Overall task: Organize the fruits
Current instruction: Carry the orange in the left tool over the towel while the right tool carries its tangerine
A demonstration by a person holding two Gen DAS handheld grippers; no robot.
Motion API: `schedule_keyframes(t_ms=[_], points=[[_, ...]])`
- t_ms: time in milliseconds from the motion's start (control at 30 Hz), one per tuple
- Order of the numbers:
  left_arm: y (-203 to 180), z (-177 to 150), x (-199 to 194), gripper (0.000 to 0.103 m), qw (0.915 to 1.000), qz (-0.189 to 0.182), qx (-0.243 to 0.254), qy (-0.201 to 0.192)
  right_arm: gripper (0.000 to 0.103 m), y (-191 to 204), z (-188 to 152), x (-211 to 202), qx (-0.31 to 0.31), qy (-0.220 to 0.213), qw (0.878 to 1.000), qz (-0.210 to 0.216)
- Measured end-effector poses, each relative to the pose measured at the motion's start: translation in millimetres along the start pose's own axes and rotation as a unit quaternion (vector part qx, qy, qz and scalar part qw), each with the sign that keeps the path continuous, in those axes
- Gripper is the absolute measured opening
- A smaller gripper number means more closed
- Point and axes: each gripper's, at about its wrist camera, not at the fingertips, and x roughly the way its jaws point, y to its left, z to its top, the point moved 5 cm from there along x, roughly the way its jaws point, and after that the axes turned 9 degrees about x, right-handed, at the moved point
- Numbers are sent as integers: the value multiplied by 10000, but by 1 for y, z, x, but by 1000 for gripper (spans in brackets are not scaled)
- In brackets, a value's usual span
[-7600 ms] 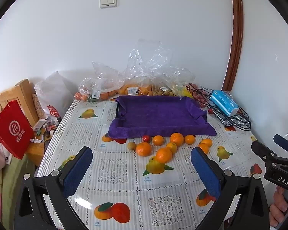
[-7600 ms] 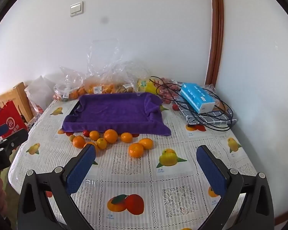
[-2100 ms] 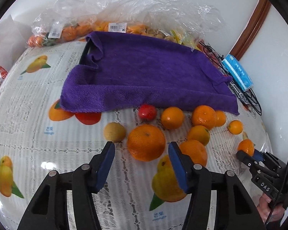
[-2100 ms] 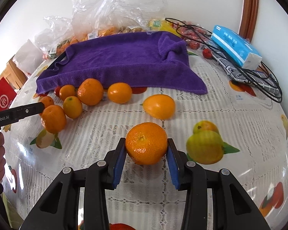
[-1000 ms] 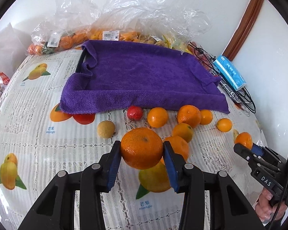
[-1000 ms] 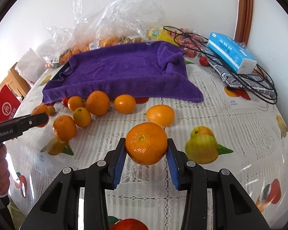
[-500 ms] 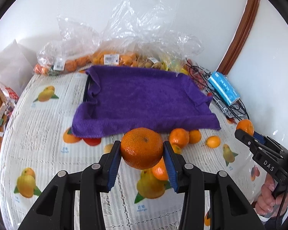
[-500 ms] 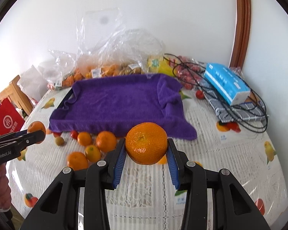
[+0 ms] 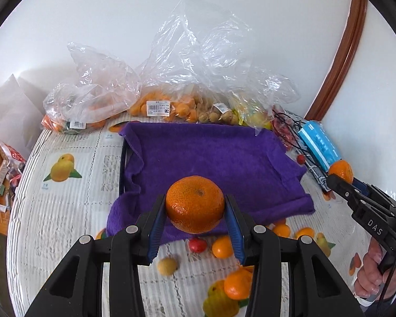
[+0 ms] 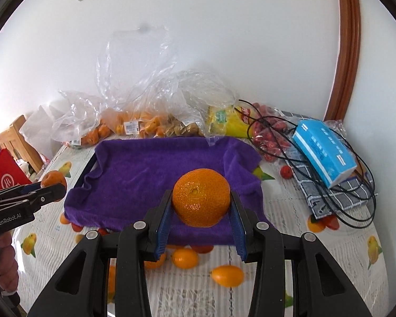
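Note:
My left gripper (image 9: pixel 195 212) is shut on a large orange (image 9: pixel 194 204) and holds it in the air above the near edge of the purple towel-lined tray (image 9: pixel 206 158). My right gripper (image 10: pixel 201 206) is shut on another orange (image 10: pixel 201 197), also raised over the near edge of the tray (image 10: pixel 155 174). Each gripper shows at the side of the other's view, the right one (image 9: pixel 340 182) and the left one (image 10: pixel 52 185). Several loose oranges, a red fruit (image 9: pixel 197 245) and a pale round fruit (image 9: pixel 167 265) lie on the tablecloth in front of the tray.
Clear plastic bags of fruit (image 9: pixel 155 105) line the wall behind the tray. A blue tissue box (image 10: pixel 323 153), black cable (image 10: pixel 277 137) and checked cloth (image 10: pixel 338 198) lie to the right. A red bag (image 10: pixel 2 177) and a wooden chair (image 10: pixel 15 137) stand at the left table edge.
Both grippers, each with its orange, have risen and moved forward from the tablecloth toward the purple tray. The loose fruit now lies below and behind the fingers.

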Motion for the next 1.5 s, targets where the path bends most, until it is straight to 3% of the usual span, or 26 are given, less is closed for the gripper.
schedule_keyframes(t_ms=[900, 1500], points=[[43, 19, 96, 41, 9983, 195, -287, 464, 41, -2, 13, 121, 67, 454, 9989, 131], [42, 12, 129, 41, 9960, 160, -252, 841, 41, -2, -5, 150, -65, 873, 9962, -33]])
